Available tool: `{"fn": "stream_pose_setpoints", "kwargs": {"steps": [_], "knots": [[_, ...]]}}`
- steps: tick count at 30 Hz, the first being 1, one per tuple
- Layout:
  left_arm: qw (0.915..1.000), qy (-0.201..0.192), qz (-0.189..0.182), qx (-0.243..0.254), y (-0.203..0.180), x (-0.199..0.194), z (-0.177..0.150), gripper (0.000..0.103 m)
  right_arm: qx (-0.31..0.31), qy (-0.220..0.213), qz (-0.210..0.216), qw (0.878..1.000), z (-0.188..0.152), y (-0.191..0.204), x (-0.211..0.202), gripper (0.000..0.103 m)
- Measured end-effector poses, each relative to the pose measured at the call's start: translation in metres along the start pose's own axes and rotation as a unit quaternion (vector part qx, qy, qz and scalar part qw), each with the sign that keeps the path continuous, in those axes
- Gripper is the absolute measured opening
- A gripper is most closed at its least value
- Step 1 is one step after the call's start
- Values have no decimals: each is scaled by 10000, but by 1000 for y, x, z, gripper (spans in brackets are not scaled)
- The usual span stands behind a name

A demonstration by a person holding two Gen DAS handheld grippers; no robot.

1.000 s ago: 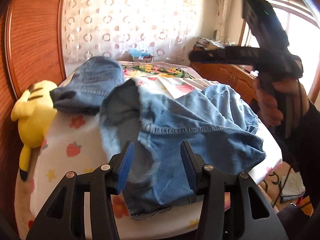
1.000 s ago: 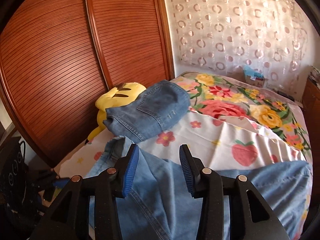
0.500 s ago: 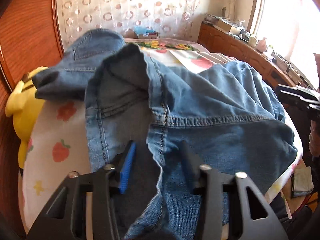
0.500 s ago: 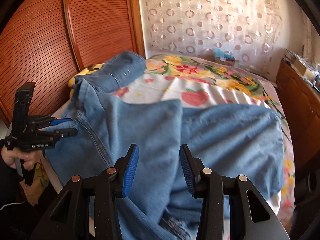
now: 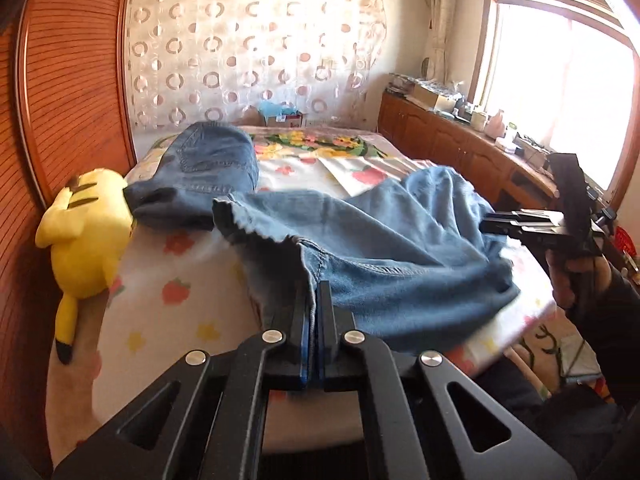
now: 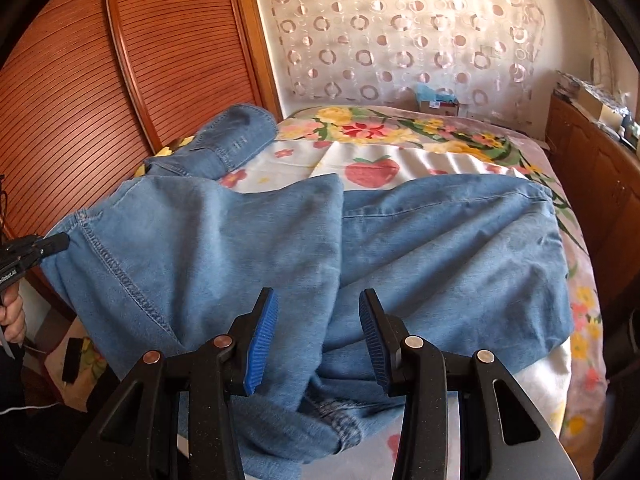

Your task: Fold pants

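Light blue jeans lie crumpled across the foot of the bed; they also fill the right wrist view. My left gripper is shut on the jeans' edge near a seam and lifts it slightly; it shows at the far left of the right wrist view. My right gripper is open, its blue pads hovering over a fold of the jeans, touching nothing. It shows at the right of the left wrist view.
A second, darker pair of jeans lies folded at the bed's left by a yellow plush toy. A wooden slatted wardrobe stands to the left, a wooden cabinet under the window to the right. The floral bedsheet stretches behind.
My left gripper has closed on the jeans' edge and pulled it back toward the bed's foot. My right gripper has stayed open and moved closer over the fabric.
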State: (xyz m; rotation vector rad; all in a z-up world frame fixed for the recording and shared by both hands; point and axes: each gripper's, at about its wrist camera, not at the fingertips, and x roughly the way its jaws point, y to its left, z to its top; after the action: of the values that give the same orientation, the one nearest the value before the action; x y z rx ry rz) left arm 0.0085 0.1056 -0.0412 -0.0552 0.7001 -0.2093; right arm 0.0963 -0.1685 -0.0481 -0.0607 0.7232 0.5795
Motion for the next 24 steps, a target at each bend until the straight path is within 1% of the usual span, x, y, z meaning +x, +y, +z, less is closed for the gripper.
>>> {"fn": "stream_pose_setpoints", "kwargs": {"steps": [5, 10, 13, 14, 16, 17, 18, 19, 20, 21, 22, 24], "knots": [[9991, 424, 89, 1, -5, 9, -25, 4, 2, 70, 155, 9999, -12, 4, 2, 44], [9979, 627, 135, -10, -9, 15, -36, 4, -29, 181, 334, 9993, -21, -1, 7, 44], [9978, 623, 202, -61, -7, 15, -34, 5, -54, 182, 394, 9990, -17, -4, 8, 44], [9979, 608, 218, -87, -6, 15, -32, 9, -70, 167, 413, 9990, -16, -2, 7, 44], [9979, 554, 309, -112, -3, 14, -29, 15, -139, 168, 462, 9987, -16, 2, 8, 44], [9978, 535, 380, -126, -1, 14, -27, 20, -207, 207, 461, 9985, -16, 4, 9, 44], [9976, 517, 440, -141, 1, 14, -26, 23, -267, 253, 419, 9984, -18, 4, 11, 44], [9976, 501, 462, -148, 2, 14, -24, 28, -314, 286, 356, 9985, -20, 5, 12, 44], [9976, 478, 469, -157, 4, 14, -22, 36, -360, 326, 312, 9983, -20, 6, 14, 44], [9978, 448, 459, -163, 5, 14, -21, 40, -385, 364, 318, 9981, -22, 4, 13, 44], [9980, 420, 448, -173, 7, 14, -20, 47, -380, 404, 332, 9979, -26, 1, 12, 44], [9981, 408, 429, -186, 9, 16, -17, 49, -320, 463, 308, 9979, -30, -3, 11, 44]]}}
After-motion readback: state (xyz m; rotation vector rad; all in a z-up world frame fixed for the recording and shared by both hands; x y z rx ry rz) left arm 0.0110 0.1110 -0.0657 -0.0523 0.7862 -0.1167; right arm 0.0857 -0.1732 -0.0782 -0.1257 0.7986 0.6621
